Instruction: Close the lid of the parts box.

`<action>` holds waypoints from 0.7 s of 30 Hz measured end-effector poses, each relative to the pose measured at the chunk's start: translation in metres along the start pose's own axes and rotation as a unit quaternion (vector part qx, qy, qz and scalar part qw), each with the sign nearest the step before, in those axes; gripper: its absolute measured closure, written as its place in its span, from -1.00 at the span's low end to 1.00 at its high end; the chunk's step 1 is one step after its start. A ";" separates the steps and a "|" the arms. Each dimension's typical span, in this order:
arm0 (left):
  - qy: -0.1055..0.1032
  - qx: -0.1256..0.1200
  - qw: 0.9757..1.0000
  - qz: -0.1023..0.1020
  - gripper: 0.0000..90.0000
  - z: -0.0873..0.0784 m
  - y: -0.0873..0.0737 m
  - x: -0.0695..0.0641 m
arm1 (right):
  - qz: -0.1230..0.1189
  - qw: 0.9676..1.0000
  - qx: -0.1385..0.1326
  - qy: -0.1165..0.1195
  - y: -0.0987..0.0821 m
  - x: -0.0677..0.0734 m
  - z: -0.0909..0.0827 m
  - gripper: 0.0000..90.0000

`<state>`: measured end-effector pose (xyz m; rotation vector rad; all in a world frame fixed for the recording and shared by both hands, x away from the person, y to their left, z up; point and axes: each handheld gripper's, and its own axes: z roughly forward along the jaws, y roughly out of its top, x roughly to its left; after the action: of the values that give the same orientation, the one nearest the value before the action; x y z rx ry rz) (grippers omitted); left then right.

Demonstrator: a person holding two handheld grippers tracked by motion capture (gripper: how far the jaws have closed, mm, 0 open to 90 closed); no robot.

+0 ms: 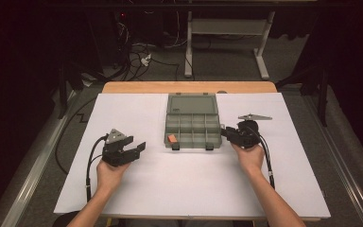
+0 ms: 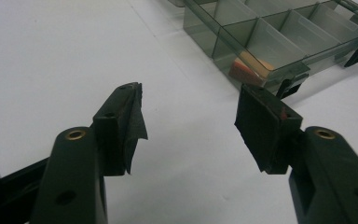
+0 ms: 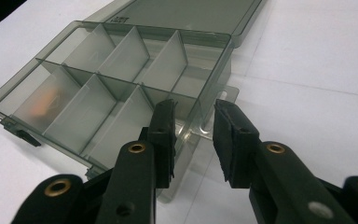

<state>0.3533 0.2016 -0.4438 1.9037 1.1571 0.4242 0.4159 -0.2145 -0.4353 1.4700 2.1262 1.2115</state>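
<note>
At the middle of the white-covered bench (image 1: 123, 189) sits a smoky clear plastic organiser box (image 1: 192, 127), lid folded flat behind it, with a small orange piece (image 1: 172, 139) in its front-left compartment. The right tool (image 3: 193, 126) stands at the box's right front corner, jaws part-open astride the wall but with visible gaps either side, so nothing is gripped. The left tool (image 1: 131, 146) waits well left of the box, jaws wide and empty. The box looks light, stiff and slick; thin walls may flex or crack under a hard pinch. A hold on the corner wall or the rim beside a divider seems safest, with the other tool steadying the opposite side against sliding.
</note>
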 end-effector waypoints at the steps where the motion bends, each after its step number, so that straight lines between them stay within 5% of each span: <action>1: -0.005 -0.001 1.000 -0.004 -0.09 0.001 0.001 0.000 | -0.001 1.000 0.000 0.000 0.001 0.000 0.001 0.55; 21: -0.001 0.004 1.000 0.006 -0.09 0.013 0.020 -0.002 | 0.000 0.999 0.042 -0.018 0.017 0.002 0.022 0.58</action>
<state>0.3719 0.1889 -0.4356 1.9183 1.1479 0.4250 0.4400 -0.1997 -0.4350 1.5148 2.1778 1.0997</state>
